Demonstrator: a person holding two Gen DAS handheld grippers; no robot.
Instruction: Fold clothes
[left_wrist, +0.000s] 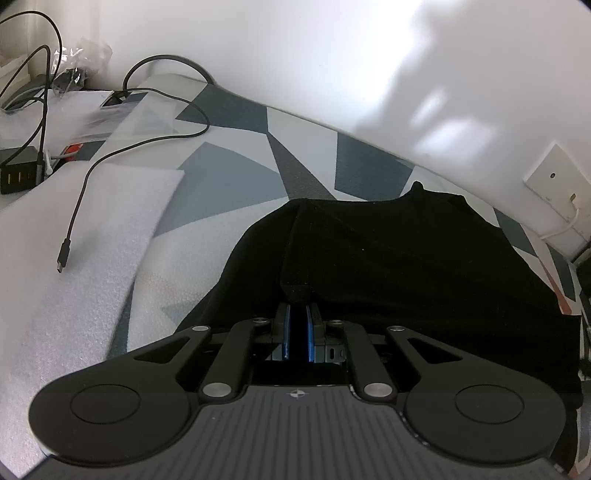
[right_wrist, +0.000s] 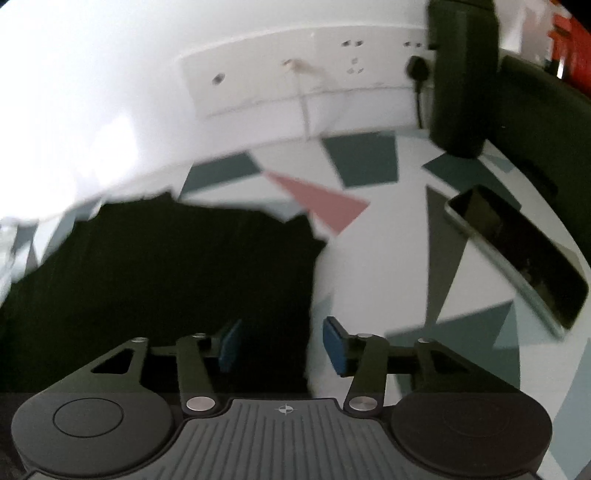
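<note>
Presently: black garment (left_wrist: 406, 266), spread on the patterned counter (left_wrist: 229, 184) near the wall, one flap already turned over along a ridge; judged partly folded, further folds and squaring left. Left tool (left_wrist: 298, 325): blue pads pressed nearly together, pinching the near fold of the garment. Right tool (right_wrist: 282, 341): pads well apart, empty, set over the garment's right edge; view blurred. Nearby: white foam sheet (left_wrist: 74, 236) with a black cable (left_wrist: 79, 206) lying across it, left of the garment; phone (right_wrist: 517, 254) to the right; wall sockets (right_wrist: 295, 70) behind.
</note>
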